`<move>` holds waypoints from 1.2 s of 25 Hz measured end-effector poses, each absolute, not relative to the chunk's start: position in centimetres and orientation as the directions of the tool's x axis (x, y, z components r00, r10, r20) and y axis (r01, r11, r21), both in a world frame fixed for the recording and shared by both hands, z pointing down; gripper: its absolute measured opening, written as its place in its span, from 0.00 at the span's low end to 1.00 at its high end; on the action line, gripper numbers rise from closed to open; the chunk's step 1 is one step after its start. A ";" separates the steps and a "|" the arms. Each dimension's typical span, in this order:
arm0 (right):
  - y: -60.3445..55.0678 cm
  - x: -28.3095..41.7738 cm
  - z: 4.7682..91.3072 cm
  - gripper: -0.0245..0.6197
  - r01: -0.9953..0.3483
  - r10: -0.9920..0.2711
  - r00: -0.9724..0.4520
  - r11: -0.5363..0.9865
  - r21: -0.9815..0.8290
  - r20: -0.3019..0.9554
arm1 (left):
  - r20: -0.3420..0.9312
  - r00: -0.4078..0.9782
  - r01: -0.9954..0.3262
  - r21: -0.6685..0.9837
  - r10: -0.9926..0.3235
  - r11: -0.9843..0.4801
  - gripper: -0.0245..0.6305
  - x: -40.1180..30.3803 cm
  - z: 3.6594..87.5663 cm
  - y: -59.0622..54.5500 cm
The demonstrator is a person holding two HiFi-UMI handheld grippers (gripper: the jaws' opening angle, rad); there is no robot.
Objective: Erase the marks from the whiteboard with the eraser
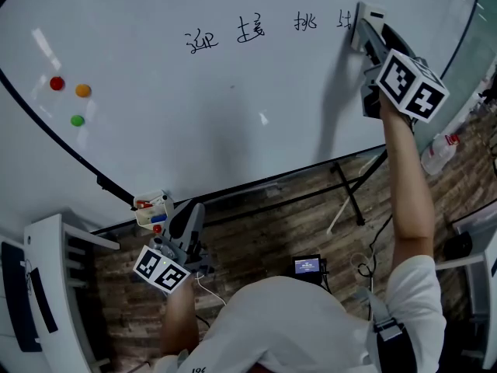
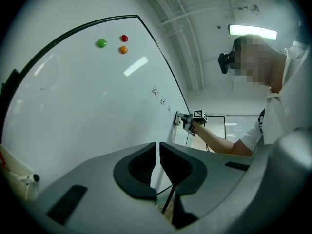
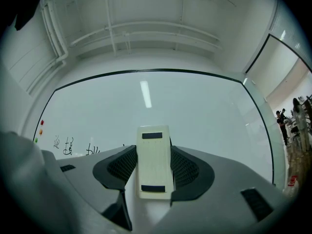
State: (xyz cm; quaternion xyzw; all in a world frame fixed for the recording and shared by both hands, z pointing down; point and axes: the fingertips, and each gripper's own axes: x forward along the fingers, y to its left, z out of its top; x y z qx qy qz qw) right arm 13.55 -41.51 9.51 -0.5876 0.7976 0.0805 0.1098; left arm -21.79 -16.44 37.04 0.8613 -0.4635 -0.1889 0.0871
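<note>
At whiteboard [image 1: 233, 130]: outstretched right arm [image 1: 408, 179], eraser [image 1: 365, 20].

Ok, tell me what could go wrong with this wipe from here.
1. The right gripper holds the eraser only by its narrow sides; pressing on the whiteboard could twist it loose.
2. The eraser sits at the right end of the marks; a short or uneven sweep may leave characters to its left.
3. The board rests on a stand; hard pushing might shift it.
</note>
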 end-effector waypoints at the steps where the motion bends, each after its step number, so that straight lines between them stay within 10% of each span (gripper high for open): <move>1: -41.4 13.2 9.6 0.41 -0.955 -0.919 -0.287 0.298 0.001 -0.270 | -0.245 0.501 -0.764 0.325 -0.830 -0.557 0.06 -21.8 37.0 -16.4; 30: -39.6 7.5 10.1 0.41 -0.955 -0.917 -0.288 0.297 0.010 -0.276 | -0.252 0.539 -0.728 0.340 -0.804 -0.595 0.06 -23.4 37.6 -16.2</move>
